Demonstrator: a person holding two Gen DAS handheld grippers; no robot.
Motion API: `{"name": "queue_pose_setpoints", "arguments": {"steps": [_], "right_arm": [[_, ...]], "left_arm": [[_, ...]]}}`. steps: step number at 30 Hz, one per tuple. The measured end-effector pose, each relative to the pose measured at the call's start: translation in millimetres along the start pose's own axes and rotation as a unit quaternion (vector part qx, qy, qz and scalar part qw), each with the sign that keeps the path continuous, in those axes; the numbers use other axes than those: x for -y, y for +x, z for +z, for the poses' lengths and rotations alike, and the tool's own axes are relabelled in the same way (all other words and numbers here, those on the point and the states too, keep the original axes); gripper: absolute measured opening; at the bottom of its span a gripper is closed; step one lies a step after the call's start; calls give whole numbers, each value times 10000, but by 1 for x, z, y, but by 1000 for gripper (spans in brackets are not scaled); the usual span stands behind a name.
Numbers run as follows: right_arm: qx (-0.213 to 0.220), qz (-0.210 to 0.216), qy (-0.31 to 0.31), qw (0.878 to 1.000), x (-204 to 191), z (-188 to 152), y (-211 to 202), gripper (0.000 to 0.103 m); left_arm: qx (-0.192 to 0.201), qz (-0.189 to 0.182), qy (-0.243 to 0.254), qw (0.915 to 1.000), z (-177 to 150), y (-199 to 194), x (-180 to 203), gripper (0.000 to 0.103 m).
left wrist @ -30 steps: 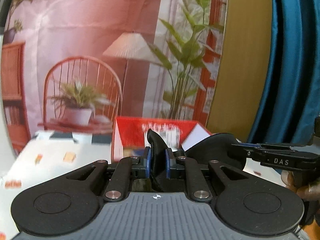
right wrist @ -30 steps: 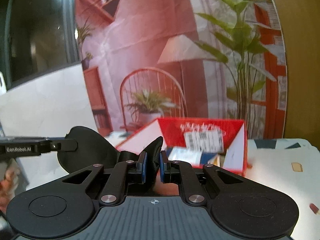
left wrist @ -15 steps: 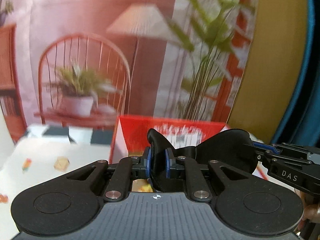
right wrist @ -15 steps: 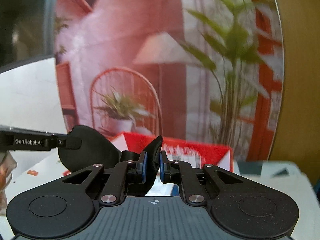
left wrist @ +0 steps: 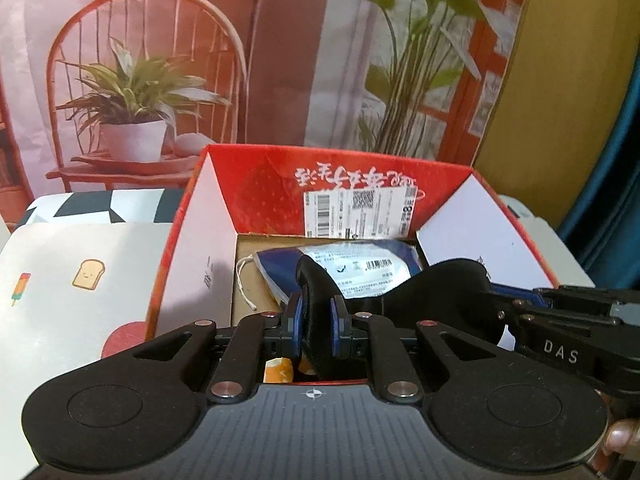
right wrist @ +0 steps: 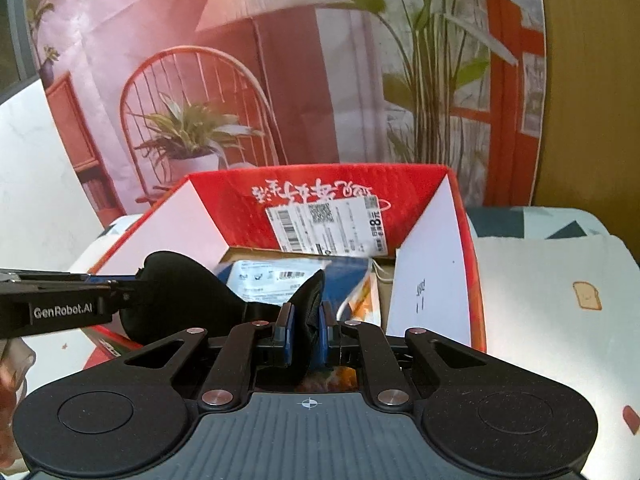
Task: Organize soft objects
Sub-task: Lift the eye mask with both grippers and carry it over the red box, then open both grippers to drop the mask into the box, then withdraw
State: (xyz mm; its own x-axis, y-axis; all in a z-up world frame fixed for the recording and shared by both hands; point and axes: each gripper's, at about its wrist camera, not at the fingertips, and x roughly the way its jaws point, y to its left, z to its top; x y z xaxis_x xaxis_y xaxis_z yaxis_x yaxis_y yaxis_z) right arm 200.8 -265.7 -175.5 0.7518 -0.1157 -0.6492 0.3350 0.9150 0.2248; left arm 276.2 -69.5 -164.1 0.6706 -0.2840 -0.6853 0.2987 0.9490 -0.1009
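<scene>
A black soft eye mask (left wrist: pixel 436 292) hangs stretched between my two grippers, just above the near edge of an open red cardboard box (left wrist: pixel 360 184). My left gripper (left wrist: pixel 314 322) is shut on one end of the mask. My right gripper (right wrist: pixel 306 322) is shut on the other end (right wrist: pixel 188 288). Each gripper shows at the side of the other's view. Inside the box lies a blue and white plastic packet (left wrist: pixel 360 268), which also shows in the right wrist view (right wrist: pixel 280 278).
The box has white inner flaps (left wrist: pixel 204 256) standing up at left and right. It stands on a white cloth with small food prints (left wrist: pixel 88 280). A printed backdrop of a chair and plants (left wrist: pixel 140 80) hangs behind. A blue curtain (left wrist: pixel 616 160) is at far right.
Both grippers have tilted down and moved closer to the box with the mask between them. The inside of the box and the packet have come into view.
</scene>
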Motion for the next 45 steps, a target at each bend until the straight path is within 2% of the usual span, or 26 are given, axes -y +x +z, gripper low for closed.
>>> {"name": "queue_pose_setpoints", "arguments": {"steps": [6, 8, 10, 12, 14, 15, 16, 18, 20, 22, 30, 36, 40, 45], "right_arm": [[-102, -120, 88, 9998, 4, -1, 7, 11], [-81, -196, 75, 9997, 5, -2, 6, 12], [-25, -295, 42, 9996, 4, -2, 4, 17], [47, -401, -22, 9992, 2, -4, 0, 23], [156, -506, -149, 9985, -1, -5, -6, 27], [223, -514, -244, 9981, -2, -7, -10, 33], [315, -522, -348, 9975, -3, -9, -16, 44], [504, -536, -492, 9961, -5, -13, -25, 58], [673, -517, -584, 9947, -7, -16, -35, 60], [834, -494, -606, 9934, -8, -22, -46, 68], [1067, -125, -469, 9931, -16, -63, -81, 70], [653, 179, -362, 9970, -28, -112, -90, 69], [329, 219, -418, 9983, -38, -144, -89, 69], [299, 189, -331, 9988, -40, -168, -92, 69]], "left_arm": [[-52, 11, 101, 9999, 0, 3, -1, 16], [-50, 6, 193, 9998, 1, 0, 0, 20], [8, 49, 277, 9996, 3, -3, 1, 29], [92, 18, 274, 9996, 3, -9, 0, 65], [273, -73, 239, 9993, 1, -19, -3, 78], [365, -61, 264, 9990, -1, -25, -4, 80], [403, -35, 296, 9987, -3, -29, -4, 83], [476, 7, 326, 9983, -7, -39, -6, 84], [558, -18, 298, 9980, -15, -51, -9, 85], [614, -36, 254, 9978, -23, -63, -11, 85], [537, -62, 154, 9984, -84, -97, -15, 85], [257, -137, -98, 9995, -133, -104, -17, 81], [86, -215, -264, 9994, -158, -100, -17, 76], [-38, -195, -300, 9994, -181, -94, -16, 70]]}}
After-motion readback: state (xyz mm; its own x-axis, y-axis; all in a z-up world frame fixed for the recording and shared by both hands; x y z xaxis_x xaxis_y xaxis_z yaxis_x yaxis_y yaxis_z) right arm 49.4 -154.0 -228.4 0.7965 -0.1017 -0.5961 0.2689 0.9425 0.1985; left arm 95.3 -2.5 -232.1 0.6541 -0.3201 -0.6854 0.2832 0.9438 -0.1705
